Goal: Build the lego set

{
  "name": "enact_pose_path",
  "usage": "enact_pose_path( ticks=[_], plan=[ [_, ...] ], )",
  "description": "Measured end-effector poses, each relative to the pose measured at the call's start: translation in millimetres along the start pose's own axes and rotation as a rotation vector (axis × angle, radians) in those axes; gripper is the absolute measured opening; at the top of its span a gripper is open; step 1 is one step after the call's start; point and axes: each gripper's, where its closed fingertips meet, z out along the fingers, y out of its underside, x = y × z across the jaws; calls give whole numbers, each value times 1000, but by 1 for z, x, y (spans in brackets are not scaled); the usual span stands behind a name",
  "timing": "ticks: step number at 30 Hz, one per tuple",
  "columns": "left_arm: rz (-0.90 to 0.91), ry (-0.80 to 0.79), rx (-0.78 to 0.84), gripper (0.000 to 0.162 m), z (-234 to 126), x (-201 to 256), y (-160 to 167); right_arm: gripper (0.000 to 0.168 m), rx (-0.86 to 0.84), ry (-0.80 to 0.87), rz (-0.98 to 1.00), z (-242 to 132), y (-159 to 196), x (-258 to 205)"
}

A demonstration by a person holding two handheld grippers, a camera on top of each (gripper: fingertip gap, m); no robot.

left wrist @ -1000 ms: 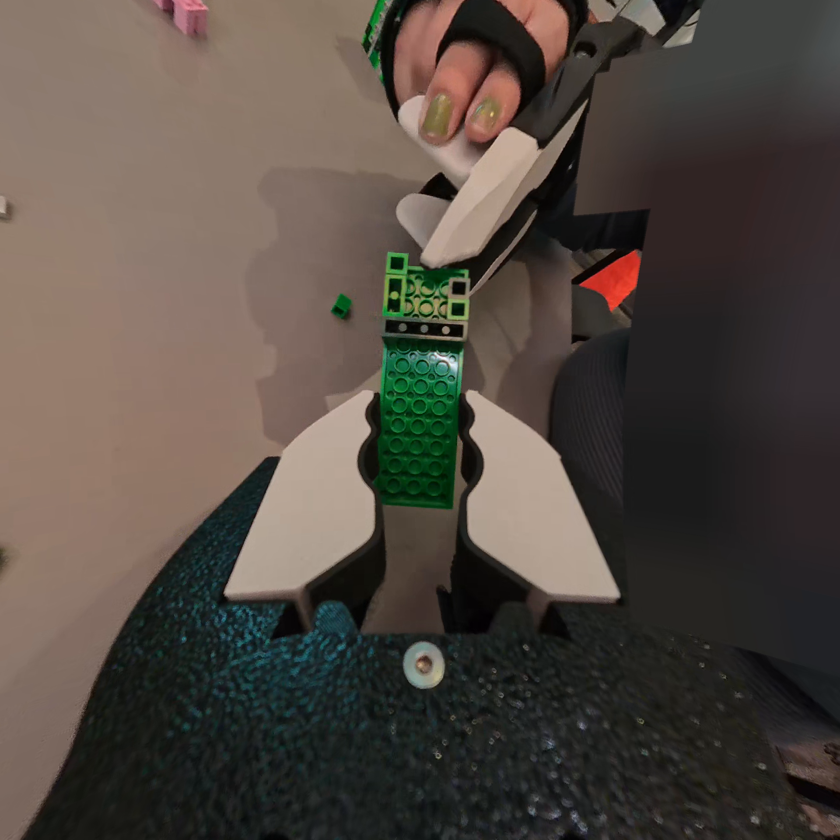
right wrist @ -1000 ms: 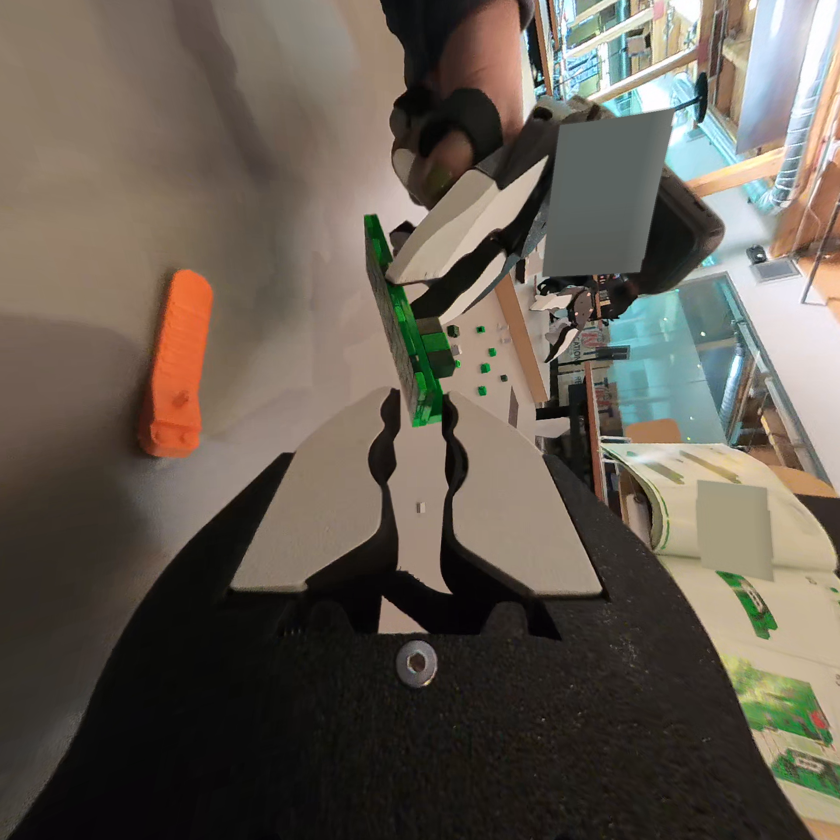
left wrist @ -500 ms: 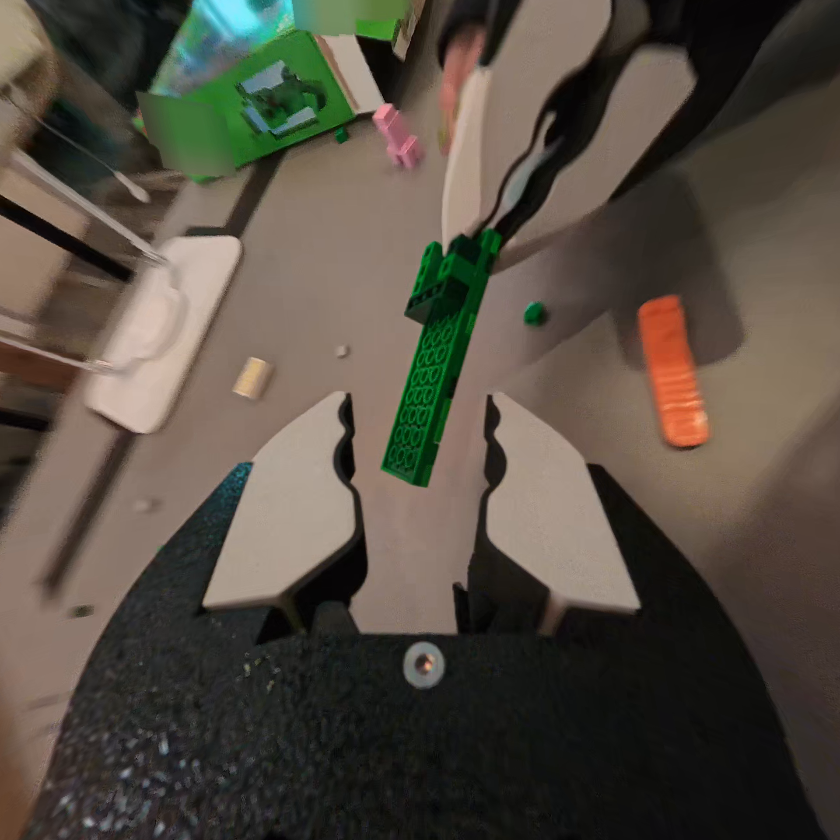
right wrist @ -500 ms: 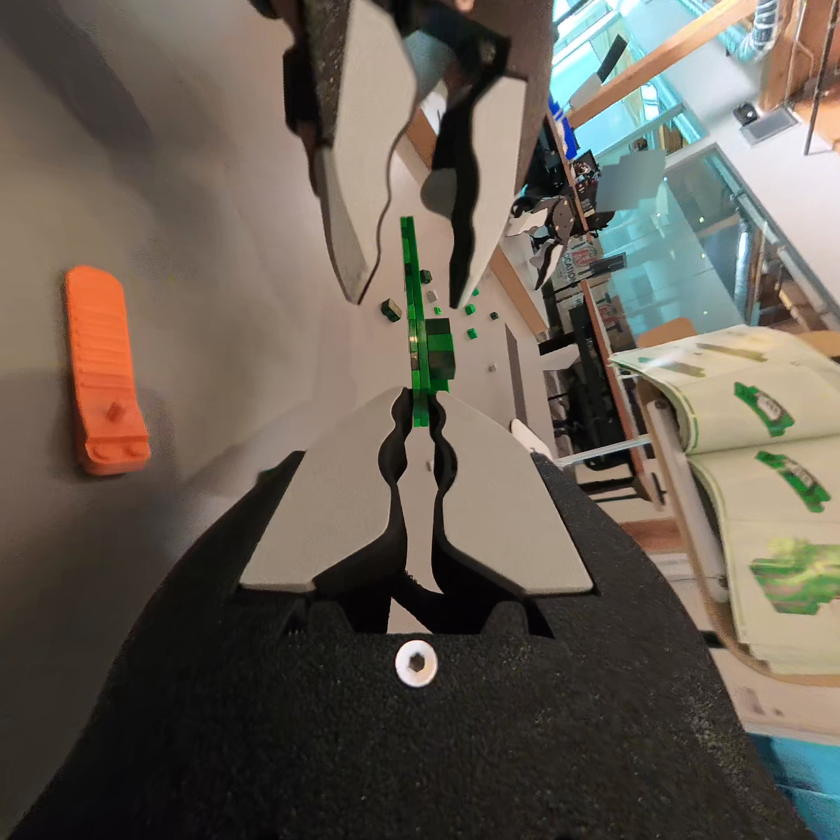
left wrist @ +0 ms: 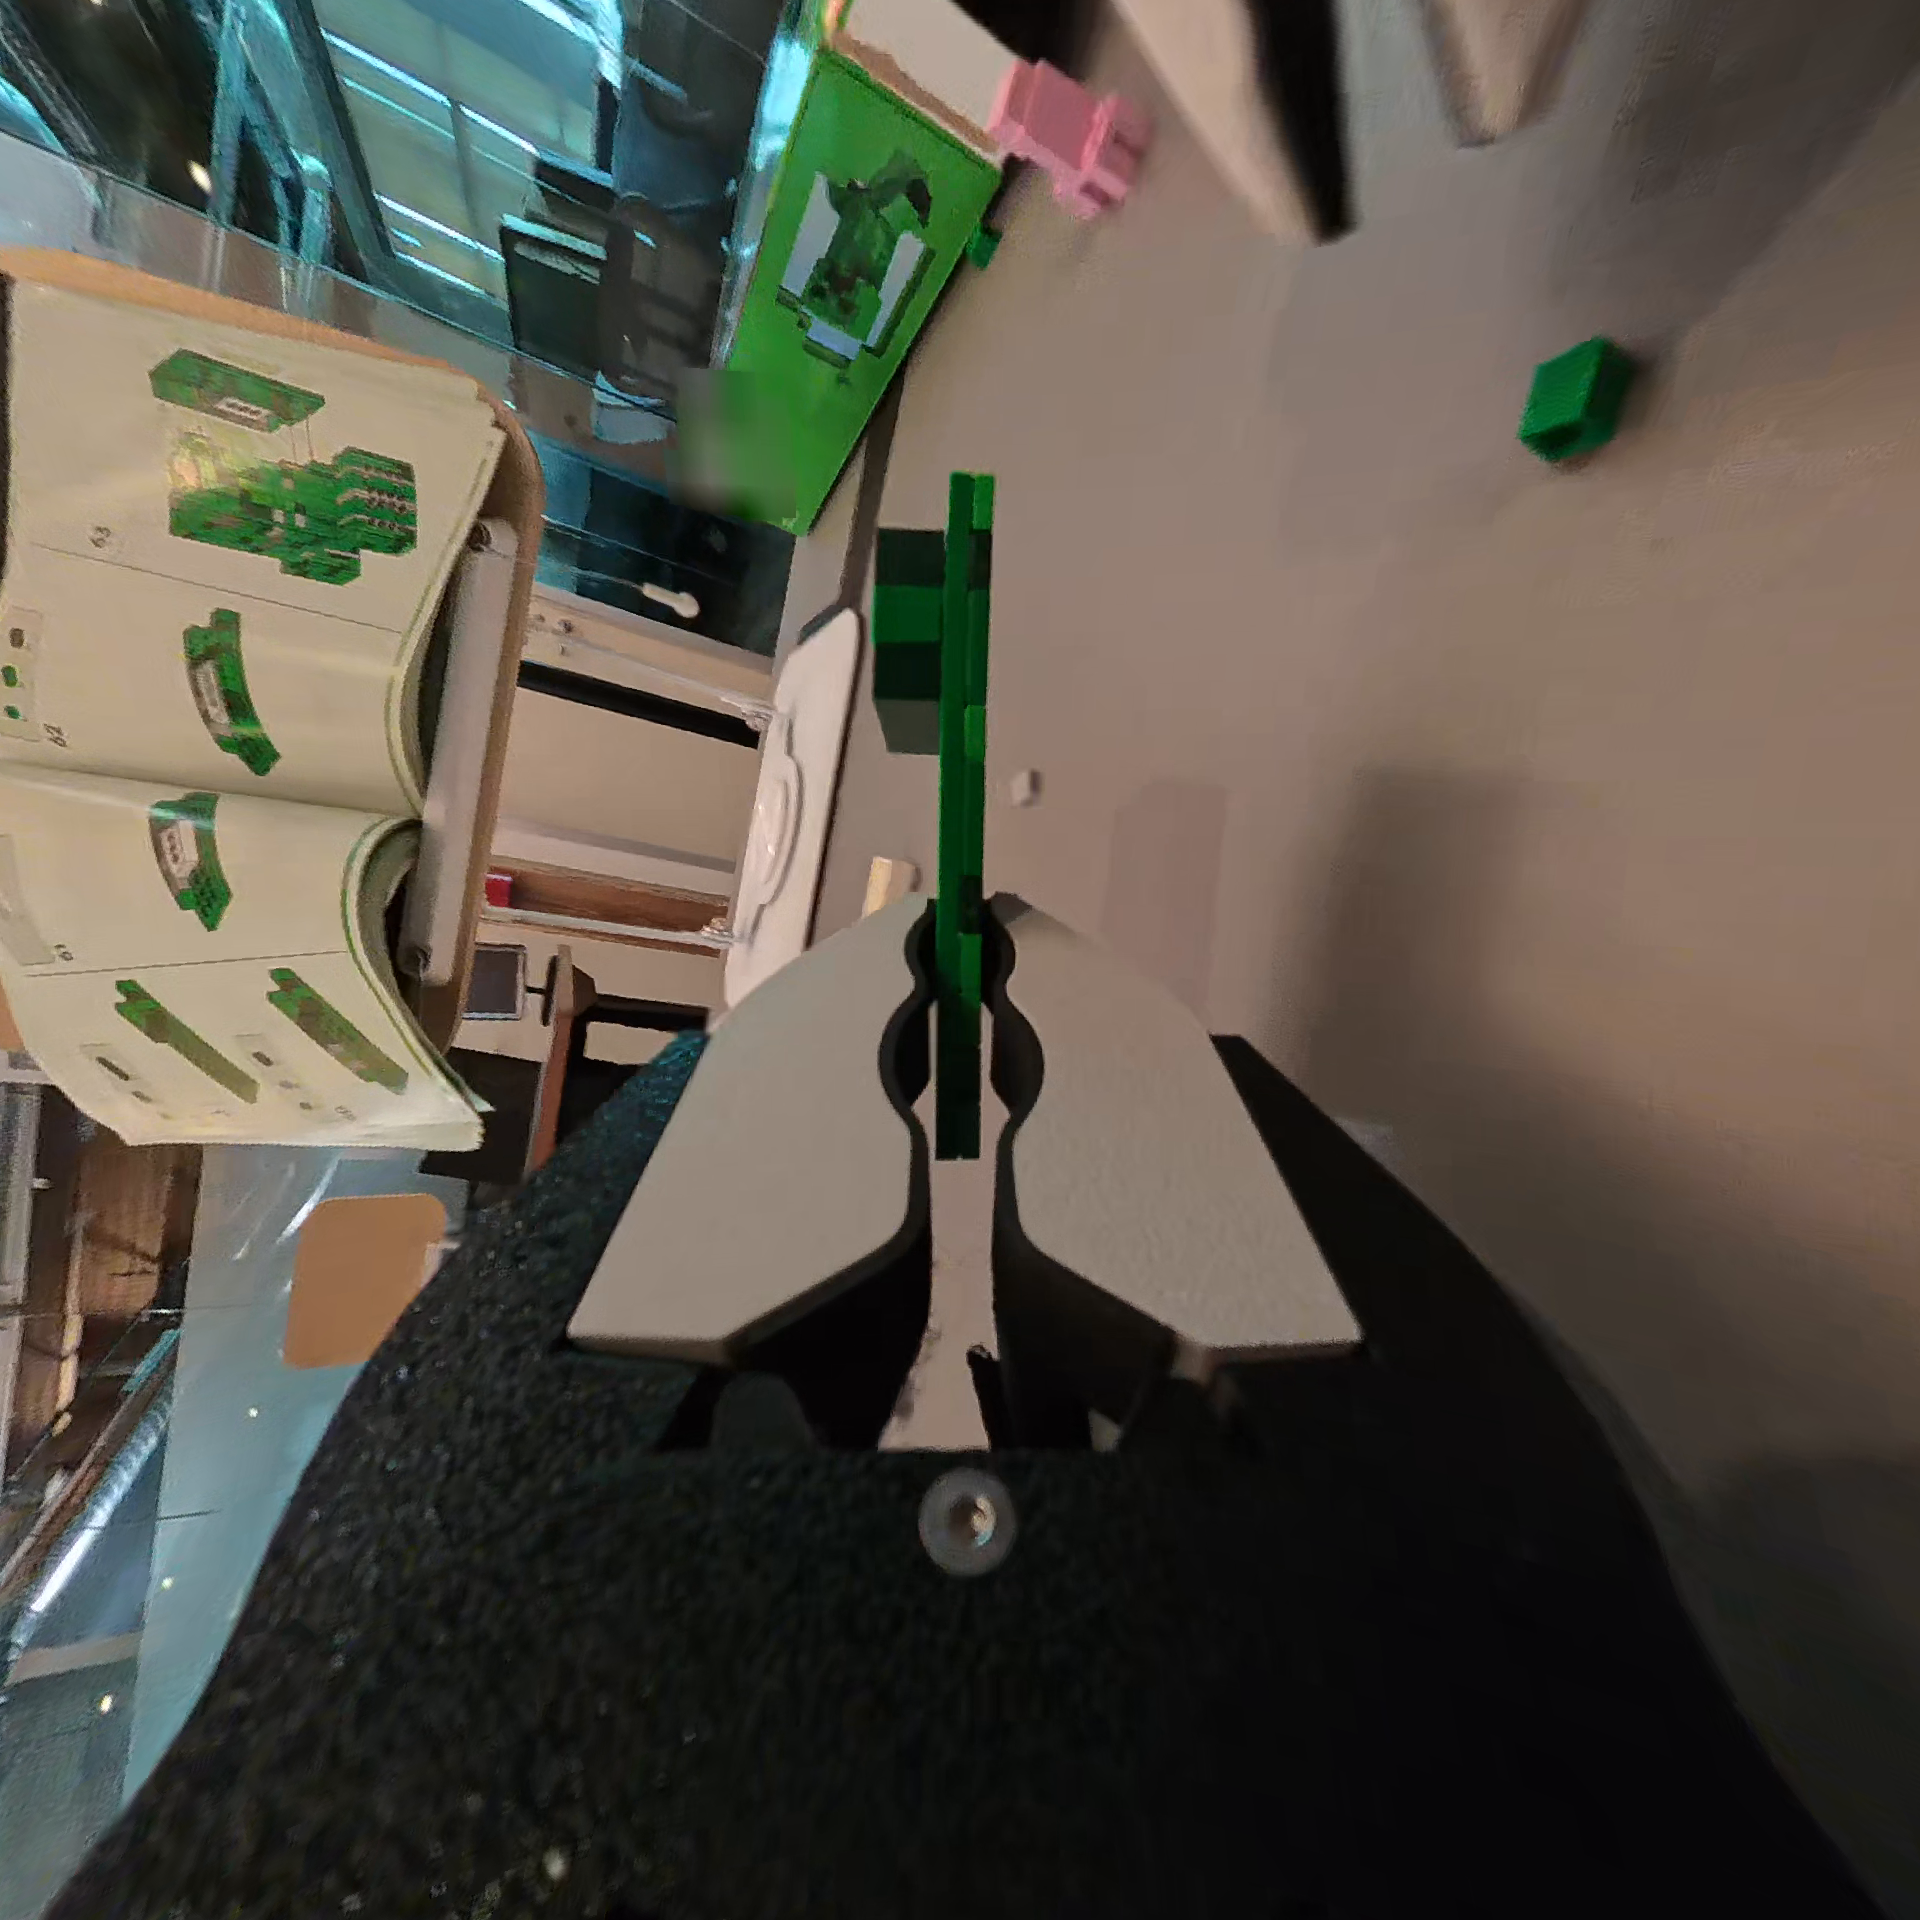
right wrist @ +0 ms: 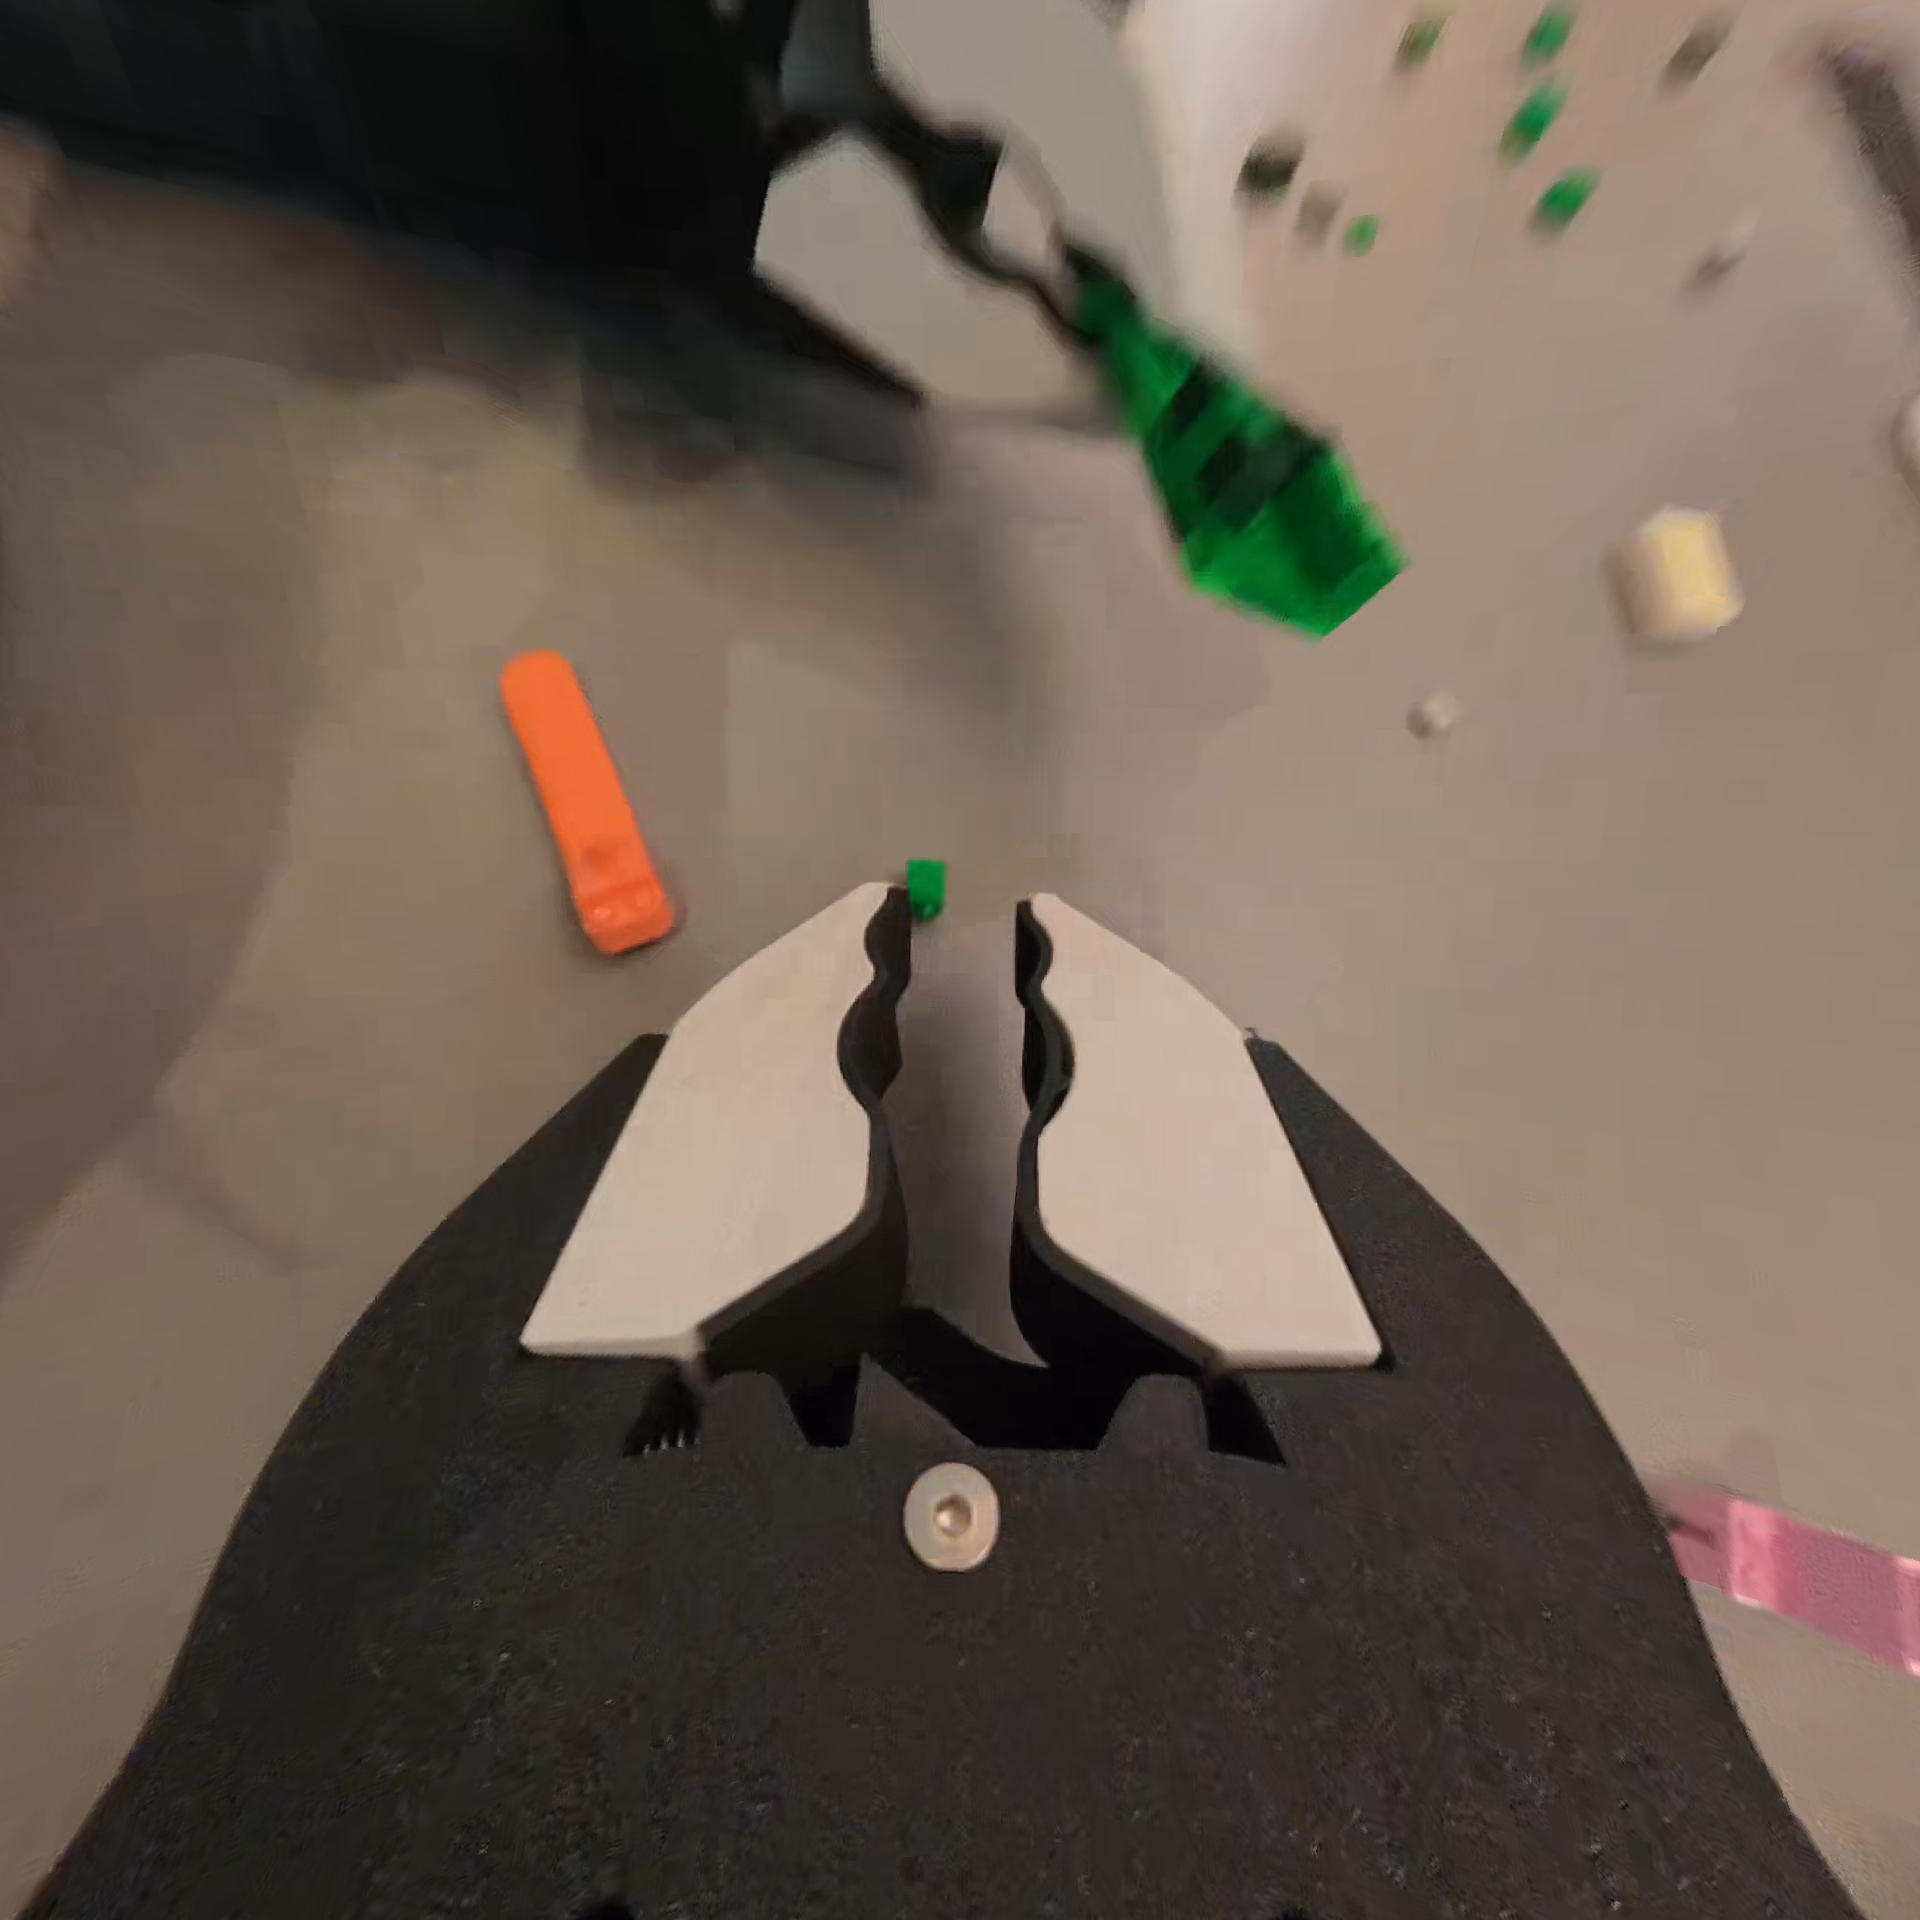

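Plate assembly [left wrist: 961, 790] sits edge-on, pinched by your left gripper [left wrist: 961, 914], freeing your right gripper [right wrist: 961, 904], fingers apart and empty, for the green stud [right wrist: 925, 885] at 12 o'clock

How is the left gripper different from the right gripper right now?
The left gripper is shut on the long green Lego plate assembly; the right gripper is open and holds nothing. The left one's fingers pinch the plate edge-on, while the right one's fingers have a gap, with a small green brick on the grey table beyond. Both have pale fingers on black bodies.
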Motion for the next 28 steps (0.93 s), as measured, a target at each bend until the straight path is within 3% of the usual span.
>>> enact_pose_path(
  ticks=[14,15,18,20,24,28],
  plan=[
    [-117,41,77,6,0,-9,18,17,-329,-30,-6,30,8,-8],
    [-118,46,81,6,-1,-9,17,8,-362,-34,-10,32,11,-8],
    [-146,54,98,5,-3,-9,16,8,-374,-14,-20,29,8,-2],
    [-185,56,115,5,-5,-12,16,8,-226,30,70,20,-11,10],
    [-247,71,145,5,-8,-15,12,7,339,81,409,-11,-81,42],
    [-299,106,170,6,-11,-14,-2,7,694,-17,667,-21,-114,52]
  ],
)
